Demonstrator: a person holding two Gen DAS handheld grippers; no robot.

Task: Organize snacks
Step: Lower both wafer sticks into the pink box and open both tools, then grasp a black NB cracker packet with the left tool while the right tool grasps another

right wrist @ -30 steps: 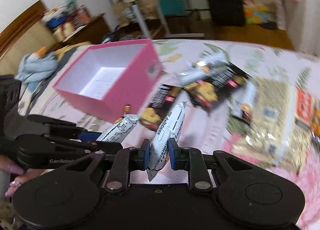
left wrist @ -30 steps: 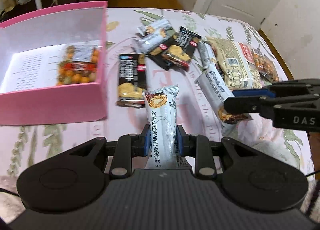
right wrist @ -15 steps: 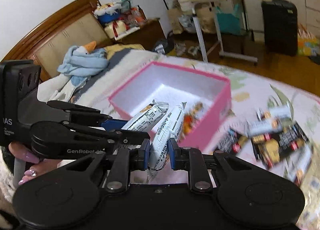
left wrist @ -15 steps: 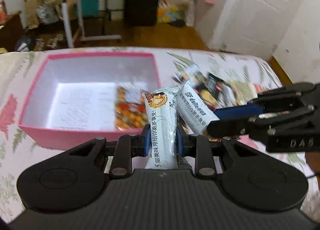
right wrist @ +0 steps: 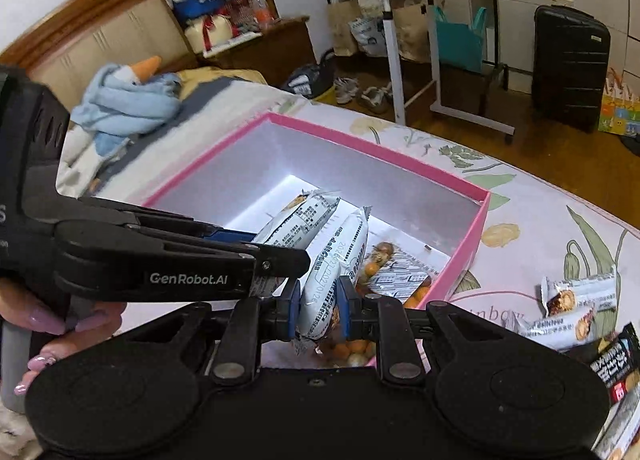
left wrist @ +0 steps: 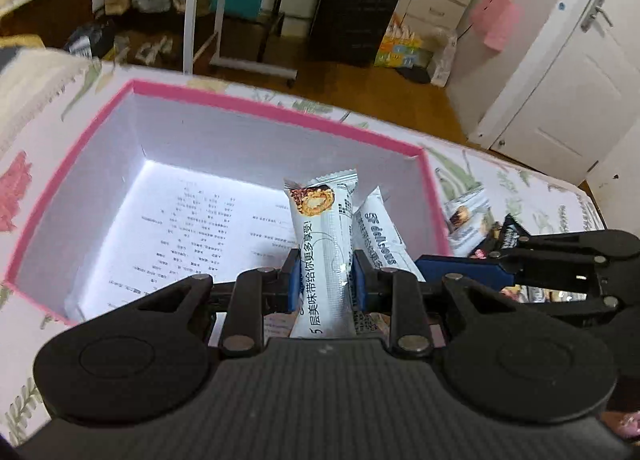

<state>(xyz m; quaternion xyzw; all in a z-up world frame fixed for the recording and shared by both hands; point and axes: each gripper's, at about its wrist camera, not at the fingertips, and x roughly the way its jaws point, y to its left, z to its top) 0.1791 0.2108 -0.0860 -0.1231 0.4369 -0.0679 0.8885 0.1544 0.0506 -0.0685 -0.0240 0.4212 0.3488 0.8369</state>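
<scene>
Both grippers carry loads so two go in at once. My left gripper (left wrist: 323, 275) is clamped on a white foil-wrapped snack bar (left wrist: 322, 244); my right gripper (right wrist: 319, 302) pinches a second white snack bar (right wrist: 334, 268). Both bars hang side by side over the open pink cardboard box (right wrist: 478, 219), above its near corner by the orange-nut packet (right wrist: 394, 280). Loose snacks remain on the floral bedspread (right wrist: 532, 227).
</scene>
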